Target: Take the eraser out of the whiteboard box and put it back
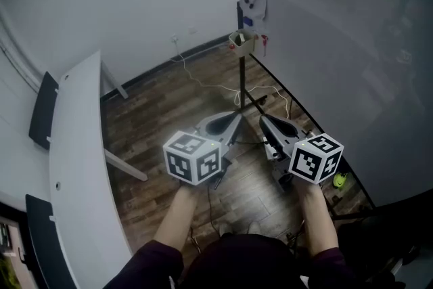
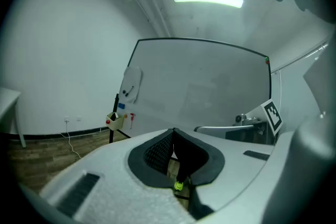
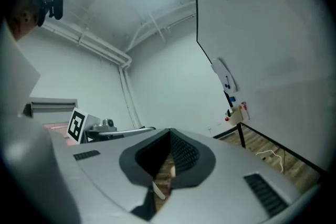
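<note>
You are standing back from the whiteboard (image 1: pixel 325 44), which fills the right side of the head view on its dark stand. The white desk (image 1: pixel 78 145) runs down the left edge, with bare wooden floor (image 1: pixel 169 112) between them. Nothing of the task looks begun; by my reading this is the approach before the eraser comes out. Both tools sit low in the centre of the head view, side by side and pointing up the frame towards the board's stand. The left gripper (image 2: pixel 174 132) is clenched on nothing: in its own view the dark pads meet at the tip and only floor shows below them. The right gripper (image 3: pixel 169 131) is the same — pads together, nothing between. The whiteboard box (image 1: pixel 241 42) is the small yellowish tub fixed at the board's near edge. It is in the upper middle of the head view, left of centre in the left gripper view and right of centre in the right gripper view, well apart from both tools. A dark piece standing up out of it (image 2: pixel 114 116) is probably the eraser, though it is too small to be sure. Your next move calls for closing that gap, spreading one tool's pads before you arrive and coming at the tub's open top — the eraser looks set to lift upward, not sideways.
</note>
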Available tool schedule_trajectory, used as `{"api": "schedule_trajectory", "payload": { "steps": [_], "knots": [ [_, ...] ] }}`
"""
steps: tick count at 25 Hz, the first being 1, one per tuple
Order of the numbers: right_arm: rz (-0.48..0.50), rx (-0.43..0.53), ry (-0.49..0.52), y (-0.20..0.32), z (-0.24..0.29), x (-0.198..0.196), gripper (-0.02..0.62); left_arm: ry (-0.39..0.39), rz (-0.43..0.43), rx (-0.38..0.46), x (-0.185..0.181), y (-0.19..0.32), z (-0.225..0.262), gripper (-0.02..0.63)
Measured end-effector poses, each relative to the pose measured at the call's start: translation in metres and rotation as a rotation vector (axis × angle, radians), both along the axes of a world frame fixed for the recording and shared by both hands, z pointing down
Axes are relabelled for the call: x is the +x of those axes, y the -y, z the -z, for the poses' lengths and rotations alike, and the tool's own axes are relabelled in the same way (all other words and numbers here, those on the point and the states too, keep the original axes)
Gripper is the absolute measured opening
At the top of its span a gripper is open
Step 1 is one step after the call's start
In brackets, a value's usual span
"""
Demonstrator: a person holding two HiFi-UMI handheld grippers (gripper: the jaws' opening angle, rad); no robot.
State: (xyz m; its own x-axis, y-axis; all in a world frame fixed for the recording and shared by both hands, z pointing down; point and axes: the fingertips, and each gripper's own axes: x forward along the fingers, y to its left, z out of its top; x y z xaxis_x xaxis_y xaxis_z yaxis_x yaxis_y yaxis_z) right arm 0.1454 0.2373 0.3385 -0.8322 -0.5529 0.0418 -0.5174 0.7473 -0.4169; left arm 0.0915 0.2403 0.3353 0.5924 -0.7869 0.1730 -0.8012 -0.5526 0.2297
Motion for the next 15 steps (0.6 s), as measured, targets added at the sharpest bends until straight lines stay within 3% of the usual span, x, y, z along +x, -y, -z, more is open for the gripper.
{"api": "schedule_trajectory", "payload": {
  "steps": [15],
  "knots": [
    [-0.002, 0.065, 0.084, -0.015, 0.010, -0.030, 0.003, 0.010, 0.011, 0.056, -0.038, -0.014, -0.002, 0.006]
  ]
}}
